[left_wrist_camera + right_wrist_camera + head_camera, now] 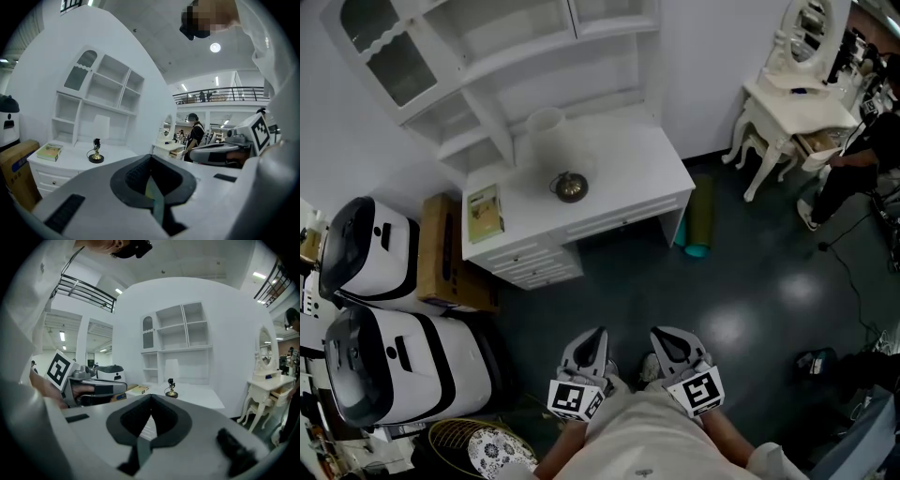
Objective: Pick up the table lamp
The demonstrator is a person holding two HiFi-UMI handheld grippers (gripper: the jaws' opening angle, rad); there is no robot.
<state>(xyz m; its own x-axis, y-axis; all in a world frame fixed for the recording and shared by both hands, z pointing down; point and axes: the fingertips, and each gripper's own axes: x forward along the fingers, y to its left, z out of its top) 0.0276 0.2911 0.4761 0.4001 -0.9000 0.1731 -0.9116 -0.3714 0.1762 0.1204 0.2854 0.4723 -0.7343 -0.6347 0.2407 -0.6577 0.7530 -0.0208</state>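
The table lamp's round brass base [570,187] with a dark top sits on the white desk [647,164], and a white shade [546,128] shows just behind it. In the left gripper view the base [96,153] is small and far ahead on the left, and in the right gripper view the base [171,390] is far ahead. My left gripper [592,337] and right gripper [664,337] hang side by side over the dark floor, well short of the desk. Both are shut with nothing between their jaws [151,157] [151,397].
A green book [485,212] lies on the desk's left end. A cardboard box [441,248] and two white machines [366,248] stand left of the desk. A rolled green mat [701,220] leans at its right. A dressing table [797,103] and a person [862,159] are at far right.
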